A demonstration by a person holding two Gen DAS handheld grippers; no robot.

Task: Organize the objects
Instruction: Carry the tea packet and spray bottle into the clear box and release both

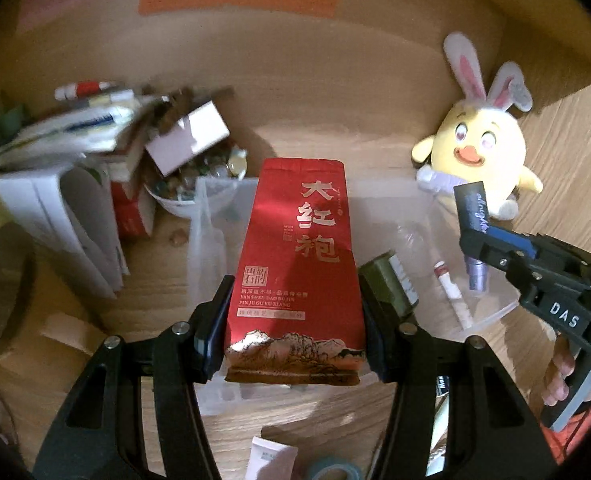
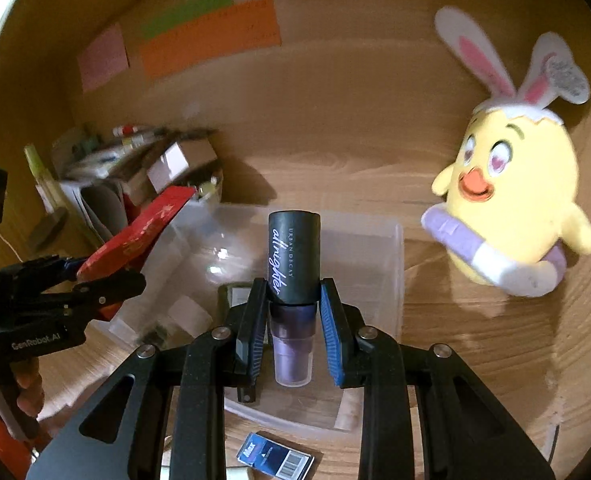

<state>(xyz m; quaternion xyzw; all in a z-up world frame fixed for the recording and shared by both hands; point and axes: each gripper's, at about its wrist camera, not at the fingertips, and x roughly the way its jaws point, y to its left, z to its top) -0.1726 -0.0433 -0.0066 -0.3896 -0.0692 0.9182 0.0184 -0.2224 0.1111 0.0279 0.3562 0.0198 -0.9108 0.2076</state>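
Observation:
My left gripper (image 1: 293, 300) is shut on a red tea packet (image 1: 295, 264) with gold Chinese characters and holds it above a clear plastic bin (image 1: 491, 316). My right gripper (image 2: 291, 300) is shut on a spray bottle (image 2: 293, 264) with a black cap and purple body, above the same bin (image 2: 391, 248). The right gripper (image 1: 475, 236) with the bottle shows at right in the left wrist view. The left gripper (image 2: 91, 284) with the red packet (image 2: 143, 224) shows at left in the right wrist view. A dark green box (image 1: 391, 284) and a white tube (image 1: 453, 296) lie in the bin.
A yellow chick plush (image 2: 511, 200) with bunny ears sits at the back right. A pile of books, boxes and a bowl of small items (image 1: 107, 152) stands at the left. A blue box (image 2: 275, 456) and a tape roll (image 1: 335, 468) lie on the wooden desk near me.

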